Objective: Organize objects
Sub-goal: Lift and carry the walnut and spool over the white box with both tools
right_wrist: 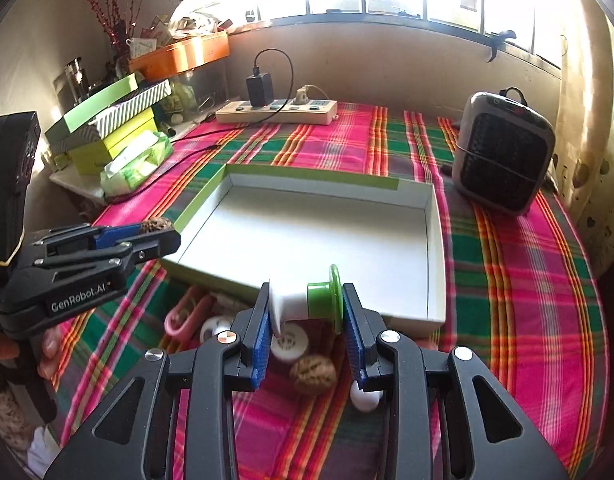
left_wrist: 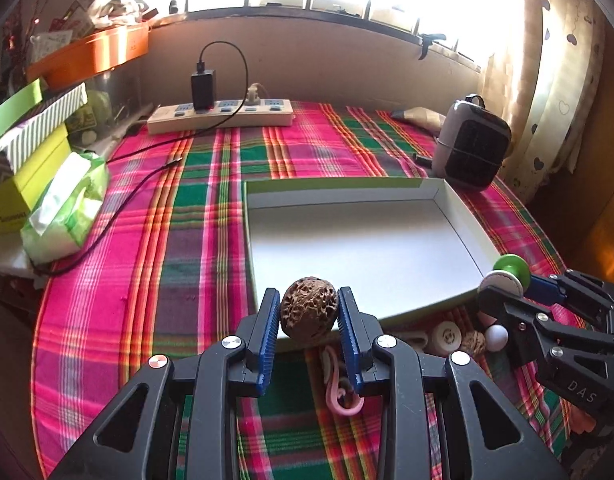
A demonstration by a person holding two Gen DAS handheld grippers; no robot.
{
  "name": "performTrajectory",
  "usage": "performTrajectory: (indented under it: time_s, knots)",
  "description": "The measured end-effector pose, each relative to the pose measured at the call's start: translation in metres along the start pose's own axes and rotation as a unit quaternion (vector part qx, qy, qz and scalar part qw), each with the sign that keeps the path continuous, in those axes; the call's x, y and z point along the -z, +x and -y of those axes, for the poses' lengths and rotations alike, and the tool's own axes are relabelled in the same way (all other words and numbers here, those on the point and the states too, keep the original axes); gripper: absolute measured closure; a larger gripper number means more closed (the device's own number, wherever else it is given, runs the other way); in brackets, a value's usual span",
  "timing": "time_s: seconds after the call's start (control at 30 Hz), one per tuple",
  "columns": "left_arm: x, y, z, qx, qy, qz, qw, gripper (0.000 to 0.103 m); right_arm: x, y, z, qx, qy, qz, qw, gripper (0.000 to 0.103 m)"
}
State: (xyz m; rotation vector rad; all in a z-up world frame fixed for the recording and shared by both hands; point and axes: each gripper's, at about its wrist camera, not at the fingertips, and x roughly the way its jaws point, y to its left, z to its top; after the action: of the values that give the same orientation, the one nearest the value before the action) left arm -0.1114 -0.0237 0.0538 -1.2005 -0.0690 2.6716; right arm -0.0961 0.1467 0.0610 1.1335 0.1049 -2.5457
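My left gripper (left_wrist: 309, 312) is shut on a brown walnut (left_wrist: 309, 307) and holds it over the near left corner of the white box lid (left_wrist: 463, 216); the gripper also shows in the right wrist view (right_wrist: 157, 229). My right gripper (right_wrist: 305, 306) is shut on a white-and-green spool (right_wrist: 307, 300), held above the lid's near rim (right_wrist: 435, 312); it also shows in the left wrist view (left_wrist: 507, 276). On the plaid cloth before the lid lie a second walnut (right_wrist: 312, 374), a white ball (right_wrist: 364, 400), a white round cap (right_wrist: 289, 345) and a pink hook (right_wrist: 185, 315).
A small grey heater (right_wrist: 505, 156) stands at the back right. A power strip (right_wrist: 277, 111) with a charger and a cable lies at the back. Stacked boxes (right_wrist: 107, 128) and a tissue pack (right_wrist: 135, 164) sit at the left. A curtain (left_wrist: 555, 80) hangs at the right.
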Motion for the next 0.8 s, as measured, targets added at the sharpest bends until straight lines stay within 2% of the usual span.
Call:
performTrajectory:
  time_s: [0.47, 0.8]
  knots:
    - [-0.039, 0.043, 0.001, 0.001, 0.017, -0.013, 0.9998, 0.076, -0.05, 0.058, 0.026, 0.016, 0.022, -0.028, 0.999, 0.069]
    - [-0.055, 0.082, -0.003, -0.006, 0.014, -0.037, 0.9992, 0.076, -0.065, 0.098, 0.034, 0.035, 0.027, -0.051, 0.998, 0.069]
